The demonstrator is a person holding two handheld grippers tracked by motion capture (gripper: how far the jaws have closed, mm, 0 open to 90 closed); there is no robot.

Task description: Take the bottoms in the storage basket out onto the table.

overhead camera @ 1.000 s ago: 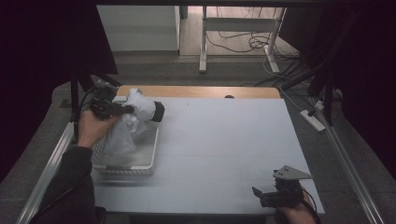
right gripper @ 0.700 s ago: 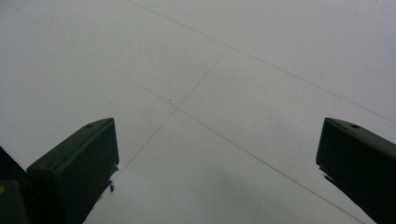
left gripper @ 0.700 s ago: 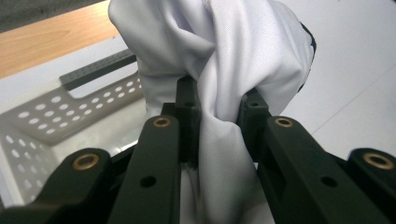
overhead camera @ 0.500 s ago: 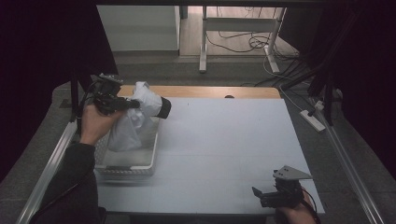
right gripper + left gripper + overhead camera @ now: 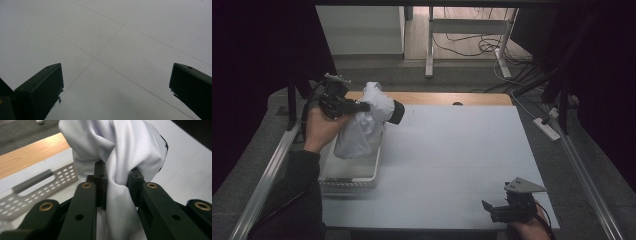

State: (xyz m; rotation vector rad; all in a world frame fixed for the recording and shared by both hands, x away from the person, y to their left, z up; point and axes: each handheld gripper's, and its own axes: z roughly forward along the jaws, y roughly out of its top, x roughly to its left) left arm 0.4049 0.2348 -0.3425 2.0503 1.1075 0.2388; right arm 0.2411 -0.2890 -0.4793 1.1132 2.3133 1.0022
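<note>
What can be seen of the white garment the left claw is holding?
The white garment looks like thin, smooth woven fabric, bunched and creased, with a black cuff or collar end sticking out right. The left claw is shut on a gathered fold. It hangs above the perforated white basket, its lower end dipping to the rim.

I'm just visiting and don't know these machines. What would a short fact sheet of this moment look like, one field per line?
Setting: white table, seen from above
Left gripper: jaws pinched shut on a bunch of the white garment
Garment: hangs from the jaws above the basket, a dark trim at one end
Basket: white, perforated, at the table's left side, under the cloth
Right gripper: jaws open, nothing between them, at the table's near right corner
Right gripper's outlook: bare tabletop ahead
</note>
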